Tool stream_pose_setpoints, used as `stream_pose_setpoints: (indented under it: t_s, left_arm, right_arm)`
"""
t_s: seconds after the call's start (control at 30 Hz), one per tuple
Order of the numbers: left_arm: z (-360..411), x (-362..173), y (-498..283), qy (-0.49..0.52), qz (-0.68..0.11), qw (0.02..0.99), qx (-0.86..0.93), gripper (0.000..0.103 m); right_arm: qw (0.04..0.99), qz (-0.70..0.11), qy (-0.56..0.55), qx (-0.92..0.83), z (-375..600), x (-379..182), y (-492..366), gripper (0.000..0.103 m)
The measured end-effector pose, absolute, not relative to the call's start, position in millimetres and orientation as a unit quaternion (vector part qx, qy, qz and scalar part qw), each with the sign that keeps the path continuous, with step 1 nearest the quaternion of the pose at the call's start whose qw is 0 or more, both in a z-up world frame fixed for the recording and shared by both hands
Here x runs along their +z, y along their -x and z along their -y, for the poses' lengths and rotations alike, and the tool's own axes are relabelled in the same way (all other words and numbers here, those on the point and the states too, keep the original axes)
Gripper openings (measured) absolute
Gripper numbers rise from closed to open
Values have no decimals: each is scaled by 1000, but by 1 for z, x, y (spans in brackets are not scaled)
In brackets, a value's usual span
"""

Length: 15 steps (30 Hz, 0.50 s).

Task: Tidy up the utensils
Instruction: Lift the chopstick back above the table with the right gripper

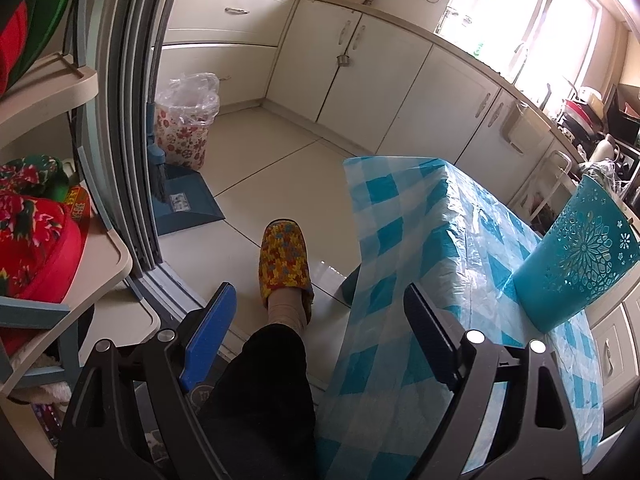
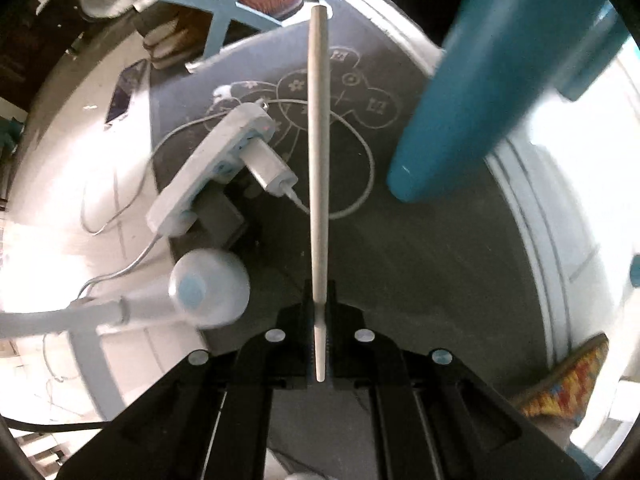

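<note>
My right gripper (image 2: 320, 304) is shut on a pale grey chopstick (image 2: 318, 140) that points straight ahead, over a dark floor mat (image 2: 420, 240). A blurred teal shape (image 2: 472, 100) crosses the upper right of the right wrist view; I cannot tell what it is. My left gripper (image 1: 320, 312) is open and empty, held beside a table with a blue-and-white checked cloth (image 1: 432, 280). A teal perforated holder (image 1: 576, 256) stands on that cloth to the right of the left gripper.
A white power strip (image 2: 208, 176) with a charger and cables lies on the floor mat. A white round lamp head (image 2: 208, 284) is at the left. My slippered foot (image 1: 284, 264), a dustpan (image 1: 184, 200), a lined bin (image 1: 186, 120) and cabinets (image 1: 360, 80) show around the table.
</note>
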<state>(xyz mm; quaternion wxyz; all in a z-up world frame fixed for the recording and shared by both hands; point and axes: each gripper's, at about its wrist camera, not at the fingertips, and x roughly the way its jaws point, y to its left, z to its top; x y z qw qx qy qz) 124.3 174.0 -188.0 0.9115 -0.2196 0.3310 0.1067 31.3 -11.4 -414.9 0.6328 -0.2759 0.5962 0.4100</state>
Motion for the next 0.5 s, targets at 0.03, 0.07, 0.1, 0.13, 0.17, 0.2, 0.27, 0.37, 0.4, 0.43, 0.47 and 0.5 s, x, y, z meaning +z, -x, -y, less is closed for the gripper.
stream_pose_setpoints:
  t_s: [0.03,0.07,0.1,0.13,0.17,0.2,0.27,0.37,0.4,0.43,0.47,0.5]
  left_arm:
    - [-174,-188,-124,219,-331,911,108,82]
    - [-173,-189,-124,218,-331,911,109,82]
    - [-172,-189,-124,215,-331,912,110,82]
    - [-172,-188,-124,213,-332,912,111,82]
    - [-172,-188,-124,211,-332,913,112,82]
    - [-172,-188,-124,209,-332,913,113,82]
    - [-172,-188,-124,207,-332,913,115,82]
    - [-172,-188,-122,208,-331,913,118,82]
    - [-173,-188,-122,208,-331,912,119,82]
    - [-173,-189,-122,208,-332,912,120,82]
    - [-173,-189,-122,207,-332,912,120,82]
    - [-172,-189,-122,206,-332,913,121,82]
  right_arm:
    - [635,-592,278,410,15,-408,-31,6]
    - [639,-585,283,412,19,-395,-30,6]
    - [643,-576,292,411,19,-386,-28,6]
    - [649,-568,298,409,21,-376,-28,6]
    - [657,-563,296,406,27,-368,-31,6]
    - [669,-556,290,400,33,-354,-36,6]
    - [688,-531,311,385,46,-335,-40,6]
    - [707,-492,336,380,54,-307,-33,6]
    - [717,-469,346,383,57,-292,-28,6]
    - [724,-449,353,386,58,-281,-23,6]
    - [730,-434,358,389,59,-269,-18,6]
    - [737,-414,363,392,61,-255,-11,6]
